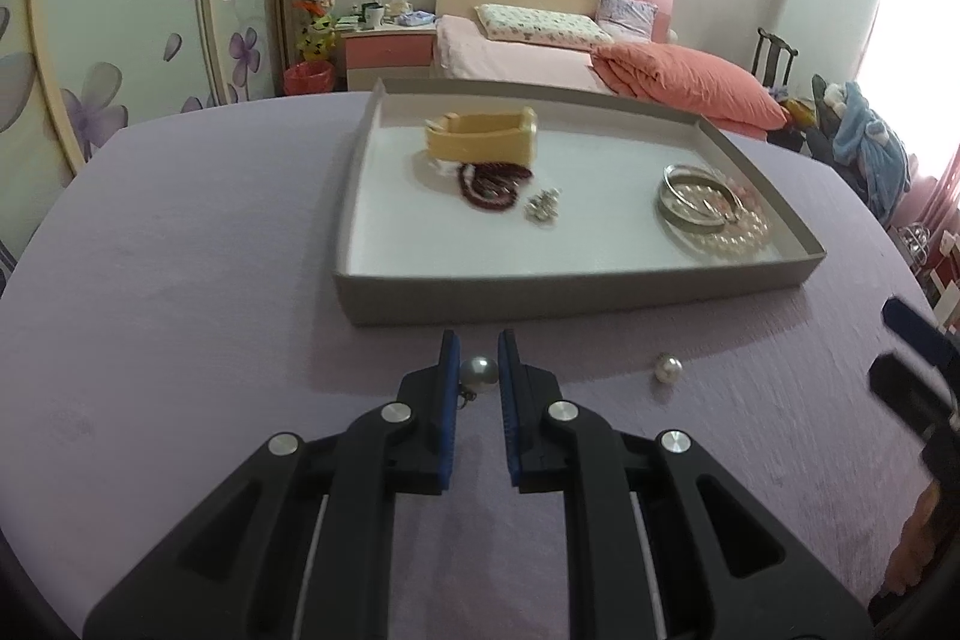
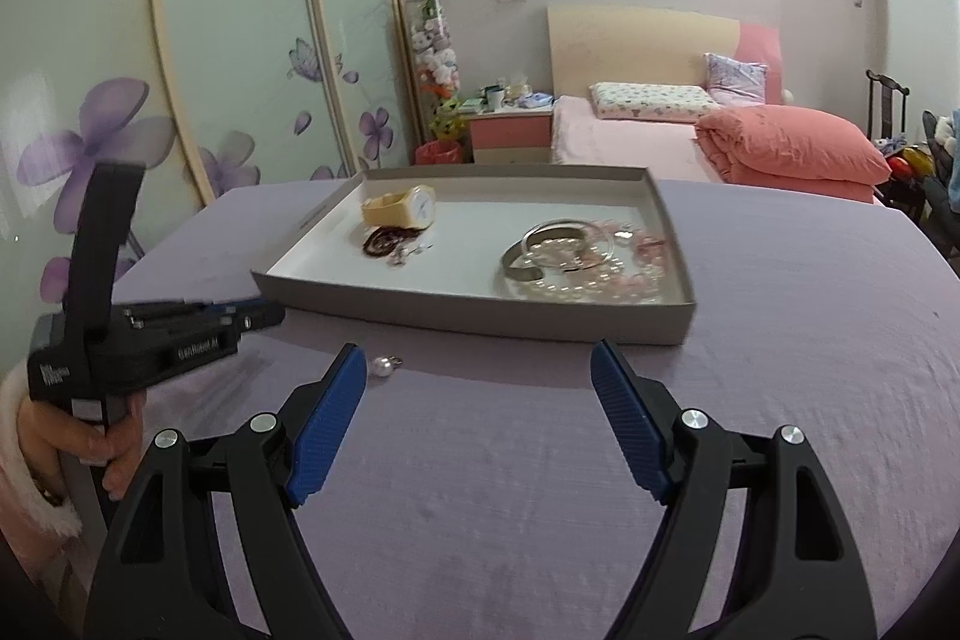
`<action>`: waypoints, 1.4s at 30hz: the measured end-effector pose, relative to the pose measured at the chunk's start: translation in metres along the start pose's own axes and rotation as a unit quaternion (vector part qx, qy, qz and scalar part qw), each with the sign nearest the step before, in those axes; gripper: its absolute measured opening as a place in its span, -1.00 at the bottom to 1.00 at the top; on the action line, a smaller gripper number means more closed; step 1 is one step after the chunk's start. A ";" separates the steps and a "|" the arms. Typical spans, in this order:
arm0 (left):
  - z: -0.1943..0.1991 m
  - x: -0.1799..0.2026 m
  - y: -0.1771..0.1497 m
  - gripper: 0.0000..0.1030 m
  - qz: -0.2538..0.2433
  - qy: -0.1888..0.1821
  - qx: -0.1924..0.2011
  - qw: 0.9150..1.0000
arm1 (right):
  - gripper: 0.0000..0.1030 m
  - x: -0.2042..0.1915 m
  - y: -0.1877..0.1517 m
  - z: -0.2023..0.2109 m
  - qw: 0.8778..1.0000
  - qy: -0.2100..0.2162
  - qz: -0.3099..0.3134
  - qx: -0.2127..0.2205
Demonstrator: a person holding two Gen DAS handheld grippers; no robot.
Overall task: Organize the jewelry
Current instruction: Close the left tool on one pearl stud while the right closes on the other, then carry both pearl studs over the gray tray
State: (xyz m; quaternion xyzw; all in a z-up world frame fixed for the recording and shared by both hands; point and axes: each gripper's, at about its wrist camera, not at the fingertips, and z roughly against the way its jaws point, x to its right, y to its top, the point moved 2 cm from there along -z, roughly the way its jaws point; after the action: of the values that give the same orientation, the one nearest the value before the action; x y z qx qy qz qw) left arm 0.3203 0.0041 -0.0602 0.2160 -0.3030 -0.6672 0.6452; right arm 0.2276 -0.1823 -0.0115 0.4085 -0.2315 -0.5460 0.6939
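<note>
A table (image 1: pixel 180 280) covered in a lilac cloth carries the items; a shallow grey tray (image 1: pixel 570 289) with a white floor rests directly on the cloth, towards the far side; one pearl earring (image 1: pixel 668 369) lies loose on the cloth, just in front of the tray's near wall and apart from it; the tray's near wall stands parallel to the table's front edge.

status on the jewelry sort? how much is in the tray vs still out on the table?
Done: the tray already holds a yellow watch, dark bead string, bangles and pearl strand. In hand: left gripper is shut on a pearl earring, still short of the tray. Left: second pearl earring on the cloth; right gripper open, empty.
</note>
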 end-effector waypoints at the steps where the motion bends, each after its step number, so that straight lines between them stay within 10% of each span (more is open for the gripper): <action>1: 0.002 -0.003 0.002 -0.73 0.002 0.001 0.003 1.000 | 0.50 -0.004 0.000 -0.003 1.000 0.002 0.004 -0.004; 12: 0.008 -0.024 0.013 -0.73 0.022 -0.005 0.020 1.000 | 0.38 -0.035 -0.005 -0.036 0.997 0.004 0.048 -0.059; 26: 0.004 -0.047 0.017 -0.73 0.050 -0.004 0.025 0.998 | -0.29 -0.052 -0.009 -0.084 0.987 0.011 0.060 -0.146; 42: 0.000 -0.051 0.018 -0.73 0.053 0.002 0.022 0.998 | -0.70 -0.059 -0.008 -0.082 0.986 0.009 0.078 -0.145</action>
State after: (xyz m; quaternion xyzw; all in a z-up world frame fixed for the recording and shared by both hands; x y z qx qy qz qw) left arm 0.3373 0.0544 -0.0531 0.2150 -0.3270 -0.6251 0.6753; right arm 0.2686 -0.1012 -0.0566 0.2892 -0.1753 -0.5144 0.7880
